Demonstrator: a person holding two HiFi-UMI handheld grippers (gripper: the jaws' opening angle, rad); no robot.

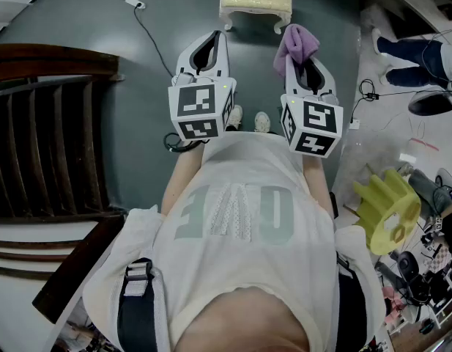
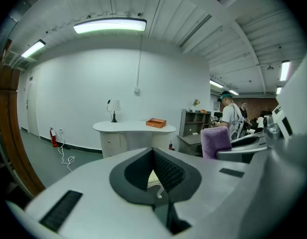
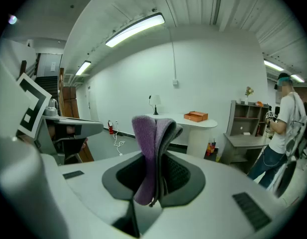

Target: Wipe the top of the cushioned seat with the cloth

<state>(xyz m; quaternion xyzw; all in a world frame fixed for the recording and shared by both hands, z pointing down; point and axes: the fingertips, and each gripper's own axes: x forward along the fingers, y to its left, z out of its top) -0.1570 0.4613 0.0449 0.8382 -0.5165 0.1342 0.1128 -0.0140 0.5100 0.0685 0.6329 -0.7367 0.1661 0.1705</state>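
Left of the cream cushioned seat (image 1: 255,2) stands a dark wooden chair (image 1: 42,138). On the seat's near side, apart from it, you hold your left gripper (image 1: 211,46) with jaws closed on nothing and your right gripper (image 1: 305,63) clamping the purple cloth (image 1: 297,42); a yellow plastic piece (image 1: 387,210) lies well off to the right. Only the gripper views show the white desk (image 2: 134,128) carrying an orange box (image 2: 156,123); your shirt's lettering is too faint to read.

Cushioned seat (image 1: 255,2): cream, at the frame's top edge.
Right gripper (image 1: 305,59): near the seat's right corner, gripping the purple cloth (image 1: 297,42).
Left gripper (image 1: 209,48): near the seat's left corner.
Wooden chair (image 1: 42,138): well left of the seat.
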